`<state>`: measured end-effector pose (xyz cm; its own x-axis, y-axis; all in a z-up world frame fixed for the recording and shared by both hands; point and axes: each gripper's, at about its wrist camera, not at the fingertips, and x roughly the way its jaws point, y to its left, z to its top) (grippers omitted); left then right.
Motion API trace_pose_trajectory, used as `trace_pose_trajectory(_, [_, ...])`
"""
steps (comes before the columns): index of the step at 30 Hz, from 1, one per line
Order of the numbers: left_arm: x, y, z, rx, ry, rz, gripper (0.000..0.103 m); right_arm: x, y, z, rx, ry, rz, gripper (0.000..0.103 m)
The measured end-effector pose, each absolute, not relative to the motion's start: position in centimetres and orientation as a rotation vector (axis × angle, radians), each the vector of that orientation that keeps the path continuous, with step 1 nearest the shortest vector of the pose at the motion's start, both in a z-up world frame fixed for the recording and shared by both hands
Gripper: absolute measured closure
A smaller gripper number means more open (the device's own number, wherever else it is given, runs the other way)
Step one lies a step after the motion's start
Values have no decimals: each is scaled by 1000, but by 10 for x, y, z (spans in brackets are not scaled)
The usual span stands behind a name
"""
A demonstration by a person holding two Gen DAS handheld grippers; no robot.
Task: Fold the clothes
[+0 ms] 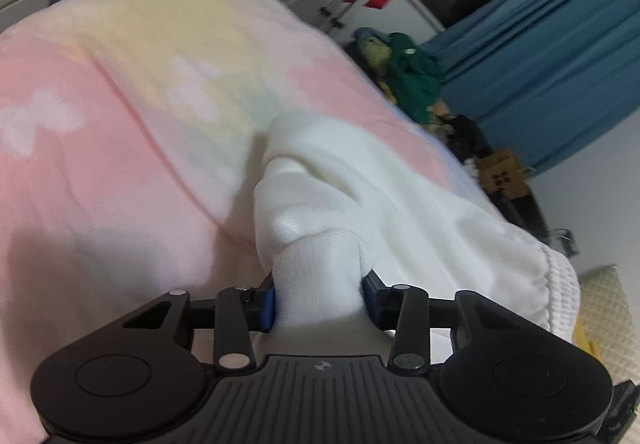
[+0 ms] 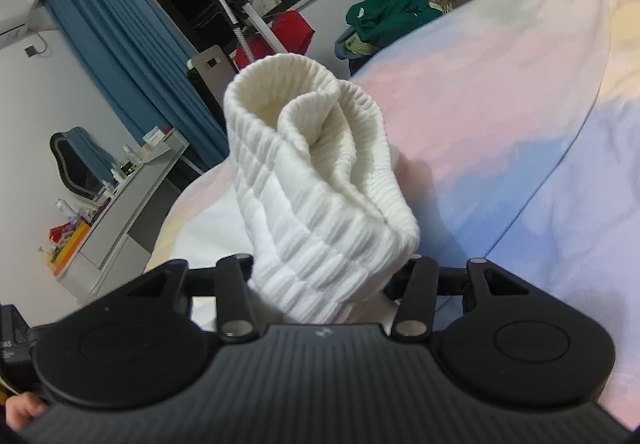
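A white knit garment (image 1: 360,200) lies bunched on a pastel pink, yellow and blue blanket (image 1: 120,104). My left gripper (image 1: 319,298) is shut on a fold of its plain white fabric, with blue finger pads (image 1: 269,304) pressed on either side. In the right wrist view my right gripper (image 2: 320,284) is shut on the garment's ribbed hem (image 2: 316,172), which stands up in front of the camera and hides the fingertips. The blanket (image 2: 520,124) spreads to the right behind it.
A pile of green and dark clothes (image 2: 388,14) lies at the bed's far edge, also in the left view (image 1: 412,80). Blue curtains (image 2: 132,56), a drying rack with a red item (image 2: 280,32), a grey desk with clutter (image 2: 120,196) and a cardboard box (image 1: 504,174) surround the bed.
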<state>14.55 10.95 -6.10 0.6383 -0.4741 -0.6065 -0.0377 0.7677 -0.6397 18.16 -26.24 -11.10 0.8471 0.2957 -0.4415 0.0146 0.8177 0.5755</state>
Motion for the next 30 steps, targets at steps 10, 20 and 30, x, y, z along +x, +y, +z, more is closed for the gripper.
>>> trace_pose_trajectory(10, [163, -23, 14, -553, 833, -430, 62, 131, -353, -47, 654, 420, 32, 53])
trace_pose_trajectory(20, [243, -254, 15, -491, 862, -663, 62, 133, -548, -25, 762, 301, -239, 53])
trace_pose_trajectory(30, [283, -380, -67, -405, 942, -735, 62, 156, -651, -105, 848, 325, -427, 54])
